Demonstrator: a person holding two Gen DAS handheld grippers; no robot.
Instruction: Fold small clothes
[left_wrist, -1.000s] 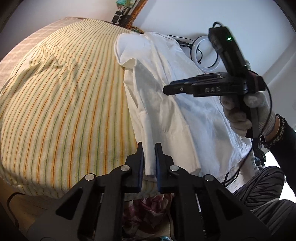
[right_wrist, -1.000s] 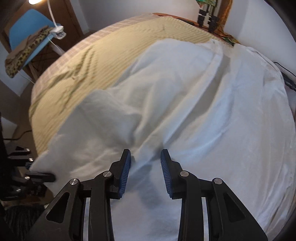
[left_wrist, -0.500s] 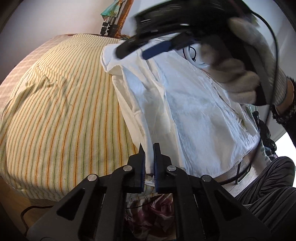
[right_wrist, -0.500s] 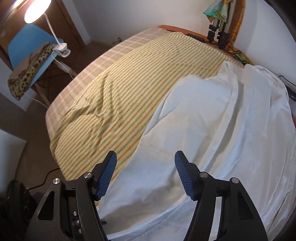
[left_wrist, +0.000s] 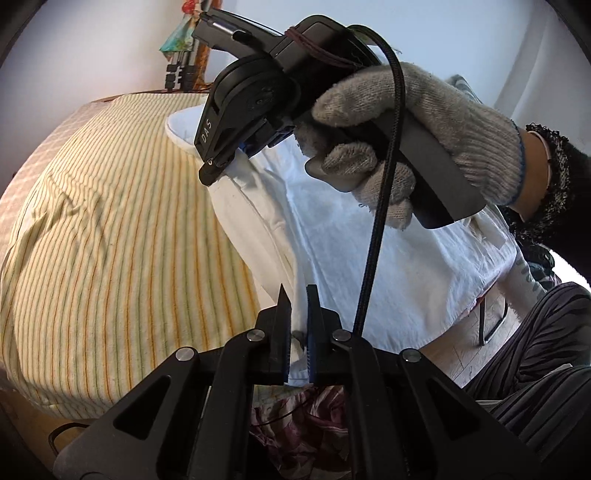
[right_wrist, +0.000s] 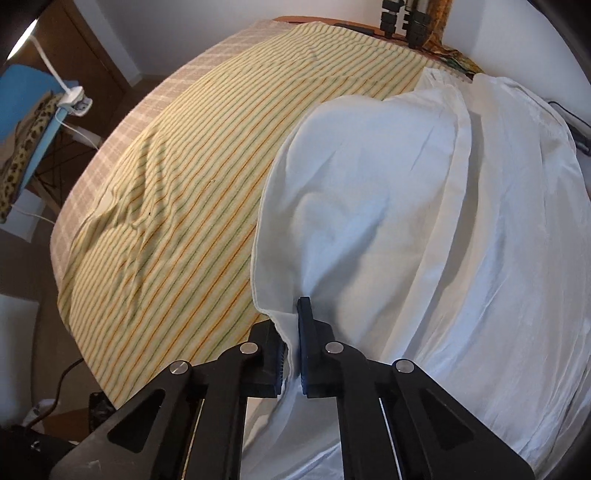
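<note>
The left gripper (left_wrist: 298, 325) was clamped on the near edge of the white garment (left_wrist: 388, 266), cloth pinched between its fingers. Beyond and above it, a gloved hand (left_wrist: 413, 147) held the right gripper (left_wrist: 221, 162), its tips at the garment's far corner. The striped bedspread (left_wrist: 122, 240) lay left of both.

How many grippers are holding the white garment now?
2: the left gripper clamps its near edge; the right gripper clamps an edge of the white garment farther along.

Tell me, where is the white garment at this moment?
The white garment lies on the right part of the striped bedsheet, its edges pinched by the right gripper and the left gripper.
</note>
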